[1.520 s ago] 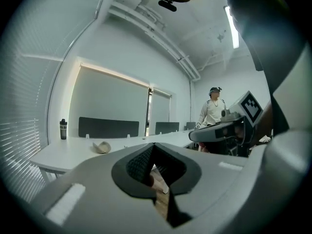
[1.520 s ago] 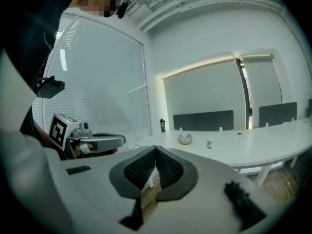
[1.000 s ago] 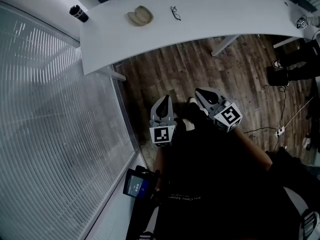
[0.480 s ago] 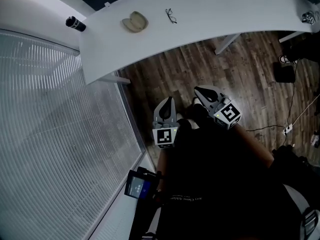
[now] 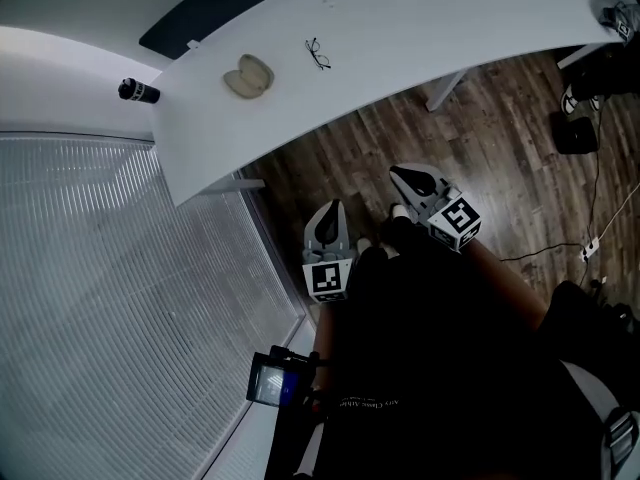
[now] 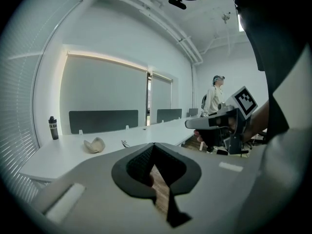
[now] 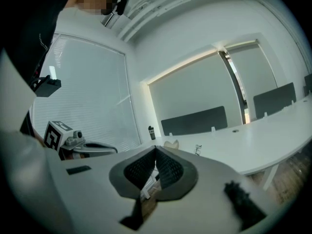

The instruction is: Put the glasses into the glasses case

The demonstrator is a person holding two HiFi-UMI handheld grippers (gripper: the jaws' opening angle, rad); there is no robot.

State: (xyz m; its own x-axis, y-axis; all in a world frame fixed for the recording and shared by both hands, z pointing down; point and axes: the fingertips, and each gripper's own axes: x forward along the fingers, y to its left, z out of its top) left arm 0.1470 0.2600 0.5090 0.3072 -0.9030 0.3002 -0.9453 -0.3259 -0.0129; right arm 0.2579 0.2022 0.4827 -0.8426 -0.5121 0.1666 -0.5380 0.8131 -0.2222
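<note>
Spotting glasses (image 5: 318, 54) on white table (image 5: 420, 18), near tan glasses case (image 5: 248, 76), well apart from both tools. Carrying left gripper (image 6: 153, 147) and right gripper (image 7: 156, 152) clenched, empty. Judging frame light, thin, fragile, lenses slippery; favouring pinching at bridge or temple hinge.

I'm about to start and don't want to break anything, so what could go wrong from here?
The thin-framed glasses on the table could bend or slip under a hard pinch. The open glasses case lies apart from them and might slide unless one gripper steadies it. The left gripper and right gripper are both shut, so they must open first.
</note>
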